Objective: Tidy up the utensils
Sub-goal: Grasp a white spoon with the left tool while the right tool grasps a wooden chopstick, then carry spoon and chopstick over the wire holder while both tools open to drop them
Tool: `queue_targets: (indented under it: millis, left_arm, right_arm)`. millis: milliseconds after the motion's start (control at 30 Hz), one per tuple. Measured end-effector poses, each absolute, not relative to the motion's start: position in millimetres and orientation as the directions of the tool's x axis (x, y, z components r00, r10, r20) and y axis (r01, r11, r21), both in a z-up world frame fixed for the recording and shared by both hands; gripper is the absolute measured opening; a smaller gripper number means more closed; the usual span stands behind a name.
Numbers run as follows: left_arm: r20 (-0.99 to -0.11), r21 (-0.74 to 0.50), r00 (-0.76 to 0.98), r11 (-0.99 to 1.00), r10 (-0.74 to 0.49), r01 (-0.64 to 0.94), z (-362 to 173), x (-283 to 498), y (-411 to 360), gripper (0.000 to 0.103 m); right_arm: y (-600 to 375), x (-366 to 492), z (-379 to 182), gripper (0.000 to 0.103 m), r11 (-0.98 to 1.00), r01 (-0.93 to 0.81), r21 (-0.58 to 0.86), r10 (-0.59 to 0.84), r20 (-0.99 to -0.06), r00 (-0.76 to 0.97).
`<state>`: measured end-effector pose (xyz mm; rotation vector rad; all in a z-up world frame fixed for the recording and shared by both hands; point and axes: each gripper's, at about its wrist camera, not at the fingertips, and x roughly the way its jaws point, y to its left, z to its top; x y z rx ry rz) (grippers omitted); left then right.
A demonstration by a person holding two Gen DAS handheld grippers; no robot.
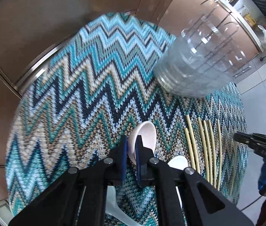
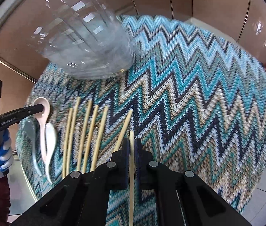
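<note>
Zigzag-knit cloth (image 2: 199,86) covers the round counter. On it lie pale chopsticks (image 2: 87,131) in a loose row, ceramic spoons (image 2: 46,131) just beside them, and a clear plastic jar (image 2: 87,43) behind. Right gripper (image 2: 131,141): fingers narrow, clamped on one chopstick (image 2: 131,169) near its end; stiff, light, likely slippery, so grip mid-shaft. Left gripper (image 1: 132,141): fingers narrow, pinching the pink spoon (image 1: 146,133) at its bowl wall; glazed, brittle, so set down gently
</note>
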<state>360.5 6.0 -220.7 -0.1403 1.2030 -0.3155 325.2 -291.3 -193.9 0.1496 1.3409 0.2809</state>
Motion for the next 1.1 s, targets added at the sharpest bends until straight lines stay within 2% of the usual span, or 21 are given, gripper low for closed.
queue_targets:
  millis: [200,400,633,733,867,1100]
  left_arm:
    - [-0.848,-0.179,0.473,0.969,-0.24,0.17,-178,334,10,0.007]
    - [-0.747,-0.172,0.625,0.974,-0.227,0.149,-115,319,23,0.007]
    - [-0.535,-0.24,0.807,0.961,-0.251,0.139,-25,324,21,0.007]
    - [-0.444,-0.257,0.865,0.958,-0.234,0.128,-4,333,9,0.007]
    - [-0.383,-0.255,0.904,0.962,-0.191,0.096,-1,350,-15,0.007]
    - [-0.345,-0.156,0.937,0.988,-0.056,0.002,-36,383,-59,0.007]
  right_arm:
    - [-299,291,-146,0.006,0.952,-0.145,0.271,0.306,-0.877,0.371]
    - [-299,273,-79,0.006,0.937,-0.197,0.287,0.348,-0.741,0.575]
    - [-288,292,11,0.006,0.916,-0.281,0.287,0.39,-0.469,0.793]
    - [-285,304,33,0.006,0.92,-0.292,0.262,0.372,-0.347,0.861]
    - [-280,330,33,0.006,0.927,-0.275,0.256,0.334,-0.226,0.915]
    - [-274,370,-10,0.006,0.969,-0.164,0.183,0.197,-0.182,0.963]
